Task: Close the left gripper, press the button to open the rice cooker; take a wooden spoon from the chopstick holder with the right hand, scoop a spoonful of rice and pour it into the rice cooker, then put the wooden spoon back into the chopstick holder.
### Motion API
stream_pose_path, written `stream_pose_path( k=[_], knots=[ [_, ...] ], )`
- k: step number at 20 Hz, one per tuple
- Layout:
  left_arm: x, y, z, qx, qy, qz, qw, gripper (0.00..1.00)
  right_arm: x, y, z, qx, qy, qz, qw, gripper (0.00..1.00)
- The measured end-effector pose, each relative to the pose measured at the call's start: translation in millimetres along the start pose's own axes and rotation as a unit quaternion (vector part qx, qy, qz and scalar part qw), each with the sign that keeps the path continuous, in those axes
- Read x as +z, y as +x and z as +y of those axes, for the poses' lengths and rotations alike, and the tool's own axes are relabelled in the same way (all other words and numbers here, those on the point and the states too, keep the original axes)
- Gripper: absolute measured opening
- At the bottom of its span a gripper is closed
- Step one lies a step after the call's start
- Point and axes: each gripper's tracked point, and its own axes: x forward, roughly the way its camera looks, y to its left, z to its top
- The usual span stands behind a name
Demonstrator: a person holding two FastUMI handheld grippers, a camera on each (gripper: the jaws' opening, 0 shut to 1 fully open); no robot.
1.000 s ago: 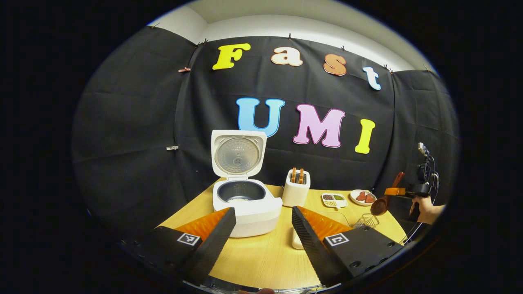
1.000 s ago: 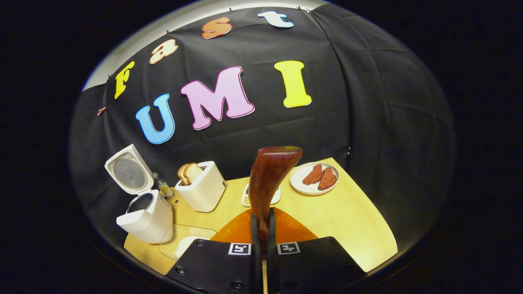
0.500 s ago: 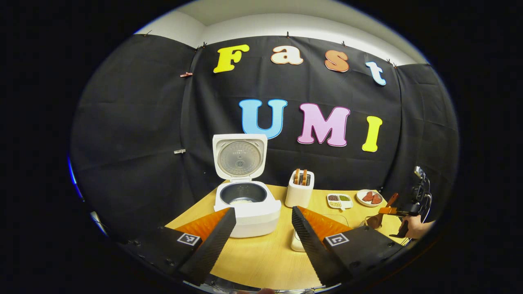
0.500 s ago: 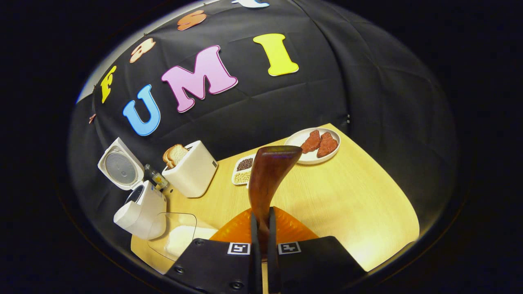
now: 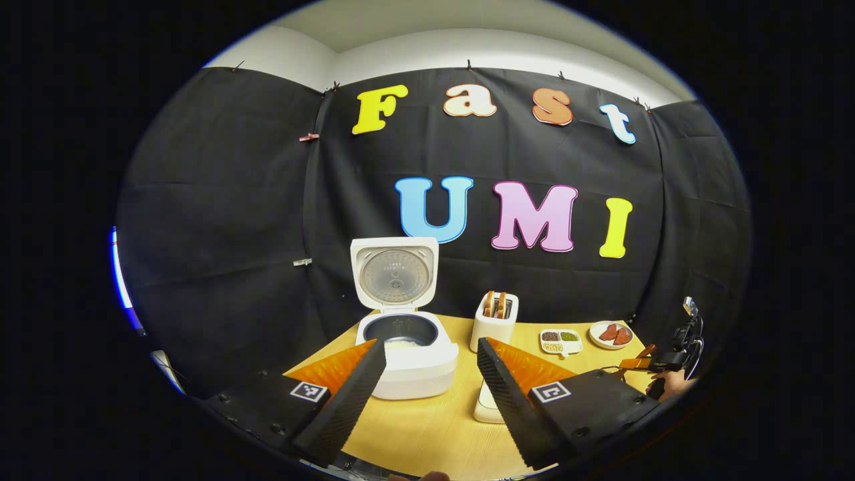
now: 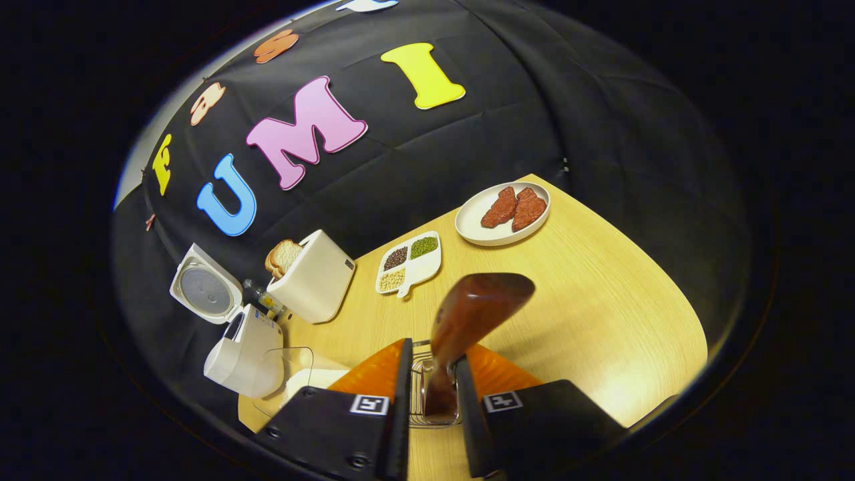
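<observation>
- The rice cooker (image 5: 407, 354) is standing at the far left of the bench (image 6: 601, 314) with its lid (image 5: 395, 272) tipped up; its dark inner pot is showing a pale patch of rice at the bottom.
- The toaster (image 6: 312, 284) beside it is holding bread slices.
- The divided dish (image 6: 409, 262) is carrying dark, green and pale grains, and the plate (image 6: 501, 212) at the far right is carrying two reddish pieces.
- The wooden spoon (image 6: 467, 327) is standing with its handle end down in the wire chopstick holder (image 6: 427, 394), bowl up.
- The right tongs (image 6: 431, 401) have parted since half a second ago, when they were clamping the spoon; a gap is now showing on each side of the handle.
- The left tongs (image 5: 427, 394) are sitting spread wide, gripping nothing, as before.
</observation>
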Motion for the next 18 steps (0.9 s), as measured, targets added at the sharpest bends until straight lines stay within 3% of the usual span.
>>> stream_pose_path(
  k=[1,4,11,15,18],
  knots=[
    [3.7,4.0,-0.8,-0.006,-0.003,-0.004,1.0,0.95,-2.1,-3.5,-0.8,0.003,0.006,0.007,1.0,0.37],
    [23.9,24.7,-4.1,-0.028,-0.008,-0.024,0.999,0.95,1.2,-25.6,-9.5,-0.01,0.005,-0.003,1.0,1.0],
    [107.6,109.3,17.0,-0.075,-0.008,-0.099,0.992,0.95,28.8,-118.2,-1.7,-0.056,-0.042,-0.078,0.995,0.98],
    [159.8,192.7,44.5,-0.073,-0.006,-0.139,0.988,0.97,56.5,-175.6,25.5,-0.072,-0.067,-0.128,0.987,0.98],
    [174.1,271.4,73.9,-0.05,0.003,-0.141,0.989,0.95,72.4,-216.4,46.9,-0.085,-0.084,-0.163,0.979,0.98]
  ],
)
